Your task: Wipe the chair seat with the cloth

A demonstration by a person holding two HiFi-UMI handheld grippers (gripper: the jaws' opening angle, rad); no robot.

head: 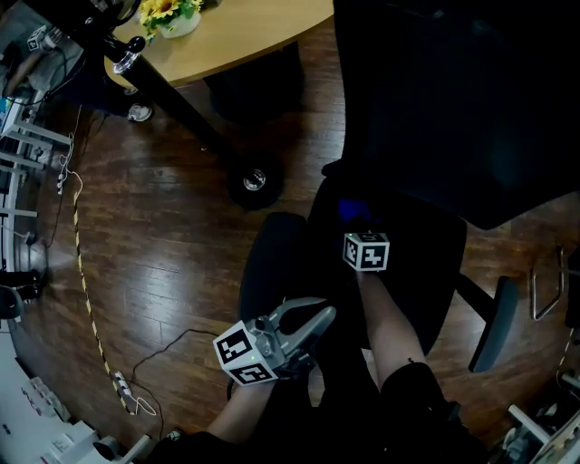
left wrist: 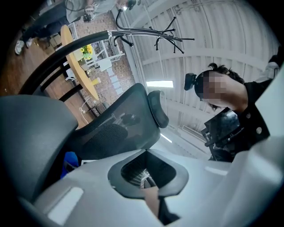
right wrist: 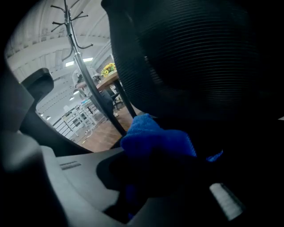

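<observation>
The black office chair stands at the right of the head view, its seat (head: 412, 272) below the tall mesh backrest (head: 453, 91). My right gripper (head: 358, 217) reaches onto the seat's far part and is shut on the blue cloth (head: 353, 210). In the right gripper view the cloth (right wrist: 151, 137) bunches between the jaws of that gripper (right wrist: 155, 153), against the dark seat. My left gripper (head: 313, 319) hovers at the seat's near left edge, tilted upward, shut on nothing. Its own view looks up past the gripper (left wrist: 146, 177) at the backrest (left wrist: 115, 128), with the cloth (left wrist: 70, 162) a blue patch at lower left.
A black armrest (head: 272, 263) lies left of the seat, another (head: 494, 322) at its right. A wooden table (head: 236, 32) with yellow flowers (head: 168, 11) stands at the back. A black pole ends in a round base (head: 254, 181). Cables (head: 91, 308) run over the wooden floor.
</observation>
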